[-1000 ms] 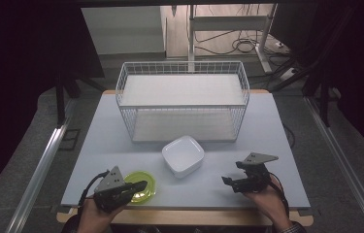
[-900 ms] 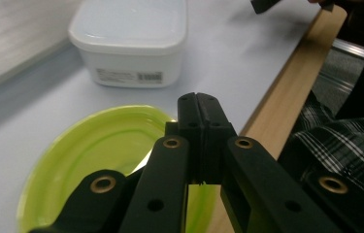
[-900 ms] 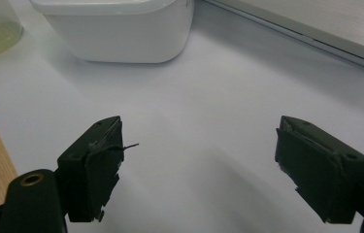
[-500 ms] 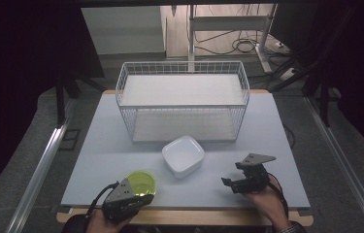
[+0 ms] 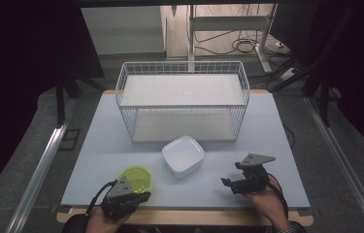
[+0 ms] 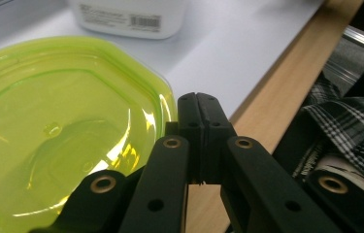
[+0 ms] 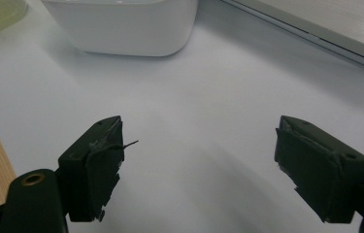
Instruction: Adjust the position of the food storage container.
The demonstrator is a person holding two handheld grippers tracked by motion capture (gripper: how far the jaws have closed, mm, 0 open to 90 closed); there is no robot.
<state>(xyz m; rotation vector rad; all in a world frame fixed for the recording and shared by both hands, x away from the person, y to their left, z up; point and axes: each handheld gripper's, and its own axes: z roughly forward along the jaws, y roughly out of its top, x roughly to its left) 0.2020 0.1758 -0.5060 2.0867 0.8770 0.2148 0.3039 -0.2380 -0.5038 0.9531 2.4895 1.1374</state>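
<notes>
Now, starting at my left: the left gripper point(image 5: 132, 196) sits at the near edge of the bench point(image 5: 97, 160), its jaws pressed tight together with nothing between them, as the left gripper view makes plain. Just beside those closed tips lies the green container point(image 6: 58, 131), translucent, shallow, resting flat on the bench near the front edge, touching nothing I hold. Moving along, the white dish point(image 5: 183, 155) sits mid-bench, just in front of the wire basket point(image 5: 182, 68). Over on my right, the right gripper point(image 5: 238, 183) hovers low above bare bench, jaws spread wide and empty, the white dish ahead of them. My read: I'm at the approach, nothing picked up yet. Next I'd have to part the left jaws, then slip one over the green container's rim and pinch it
</notes>
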